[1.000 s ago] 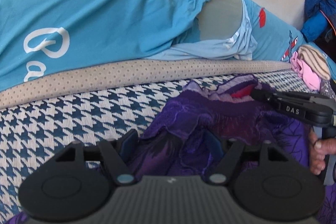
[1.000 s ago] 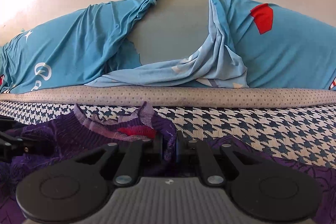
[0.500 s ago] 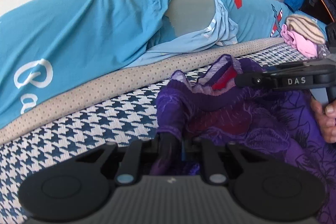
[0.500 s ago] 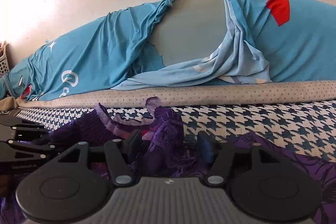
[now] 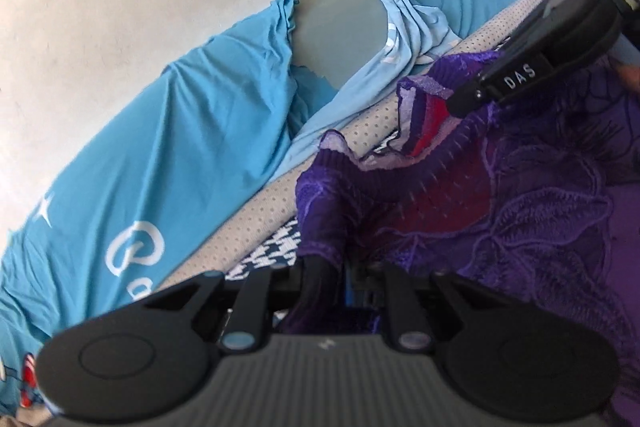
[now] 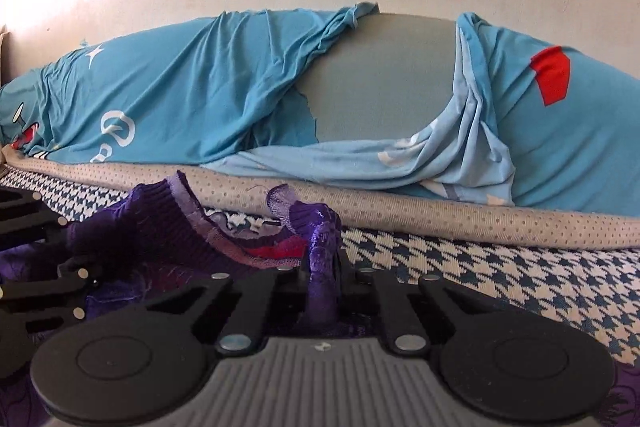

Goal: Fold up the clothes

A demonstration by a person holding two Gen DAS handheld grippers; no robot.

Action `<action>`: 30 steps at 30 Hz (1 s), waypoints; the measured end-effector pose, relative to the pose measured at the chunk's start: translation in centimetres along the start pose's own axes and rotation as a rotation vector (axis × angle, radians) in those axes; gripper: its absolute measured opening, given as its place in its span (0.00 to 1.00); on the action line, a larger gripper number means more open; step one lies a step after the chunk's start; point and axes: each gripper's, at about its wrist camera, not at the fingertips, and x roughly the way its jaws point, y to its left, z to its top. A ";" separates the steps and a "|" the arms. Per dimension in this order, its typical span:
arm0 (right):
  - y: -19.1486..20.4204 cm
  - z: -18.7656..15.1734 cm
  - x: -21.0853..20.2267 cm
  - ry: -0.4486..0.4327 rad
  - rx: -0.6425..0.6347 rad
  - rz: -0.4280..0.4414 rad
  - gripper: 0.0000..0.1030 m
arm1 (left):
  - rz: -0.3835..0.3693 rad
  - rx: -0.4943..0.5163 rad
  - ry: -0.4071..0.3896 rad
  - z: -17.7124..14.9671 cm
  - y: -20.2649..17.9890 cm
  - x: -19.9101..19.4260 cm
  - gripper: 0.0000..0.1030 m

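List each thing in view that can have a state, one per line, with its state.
left gripper: shut on the purple garment.
right gripper: shut on the purple garment.
purple garment: crumpled, unfolded, pinched near its collar.
blue cover: pulled apart, grey cushion exposed.

One clear label, one partial print

The right tool [image 5: 452, 107], seen from the left wrist camera, carries "DAS" in white capitals on its black arm. The blue cover [image 5: 168, 163] behind the bed bears large white looping script, cut off by folds; only what looks like "Ca" or "Pa" shows, too partial to read surely.
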 end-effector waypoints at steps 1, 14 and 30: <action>0.1 0.5 -0.3 -0.023 0.004 -0.008 0.08 | 0.028 0.004 -0.012 0.1 0.0 -0.1 0.13; 0.3 4.5 -1.7 -0.235 0.109 -0.070 0.08 | 0.261 0.032 -0.105 1.8 1.0 0.5 0.12; 0.1 2.1 4.3 -0.114 0.149 -0.229 0.58 | 0.230 -0.193 0.041 0.4 6.0 4.0 0.49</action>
